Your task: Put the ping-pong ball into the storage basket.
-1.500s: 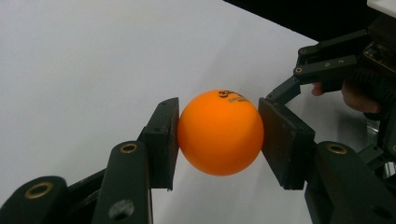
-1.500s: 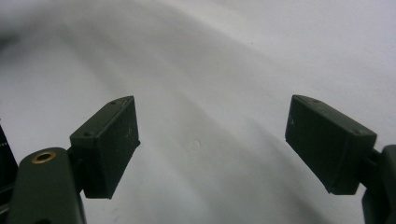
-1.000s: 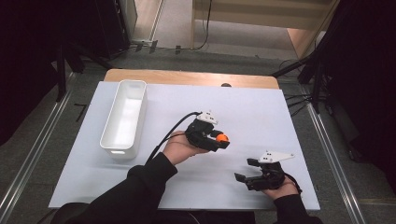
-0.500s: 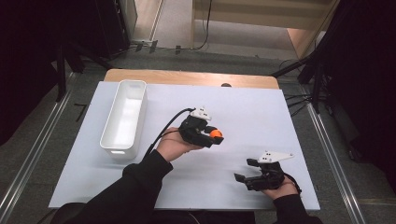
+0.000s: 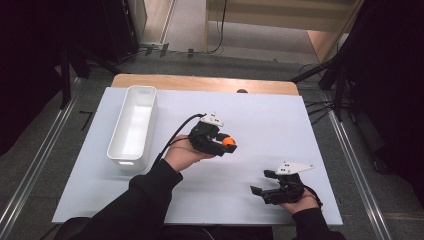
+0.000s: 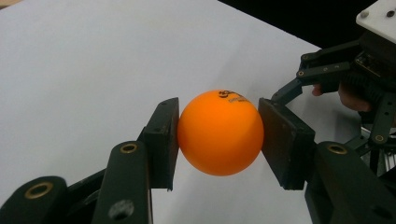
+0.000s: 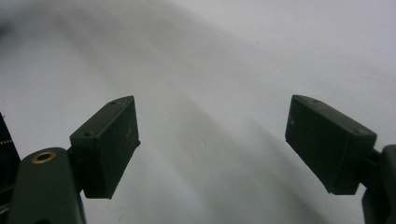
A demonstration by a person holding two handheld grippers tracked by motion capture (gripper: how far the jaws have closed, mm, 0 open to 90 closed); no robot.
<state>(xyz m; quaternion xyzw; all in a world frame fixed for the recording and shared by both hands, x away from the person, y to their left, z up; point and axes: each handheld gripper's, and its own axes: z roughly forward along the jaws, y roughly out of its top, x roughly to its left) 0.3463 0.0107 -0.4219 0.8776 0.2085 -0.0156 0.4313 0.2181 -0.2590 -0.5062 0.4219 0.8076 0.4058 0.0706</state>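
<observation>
Where the high view gives only a small orange spot at the tip of the left gripper (image 5: 226,145), the left gripper view resolves it as a smooth, matt orange plastic ball (image 6: 220,132) with a small dark printed mark near its top. The left gripper is clamped on this ball, one flat black pad pressed against each side of it. The ball is held above the white table sheet (image 5: 260,115), near the middle of the table and well apart from the long white rectangular plastic bin (image 5: 134,125), which stands at the left side of the sheet with its rounded rim up.

The left gripper view also takes in the right gripper (image 6: 299,77) farther off, with its black linkage arms and a white plate with screw heads on top; the high view shows the same right gripper (image 5: 261,184) near the front right corner of the sheet, a grey three-cornered plate above it. The right gripper view shows its two pads, wedge-shaped, dull black and lightly scuffed, standing wide apart with nothing between them, over plain white surface. Brass-coloured rivets mark the joints of both grippers.

The high view alone records the wooden table edge (image 5: 200,83) beyond the sheet, the black cable (image 5: 175,135) trailing from the left gripper, and the dark sleeves.
</observation>
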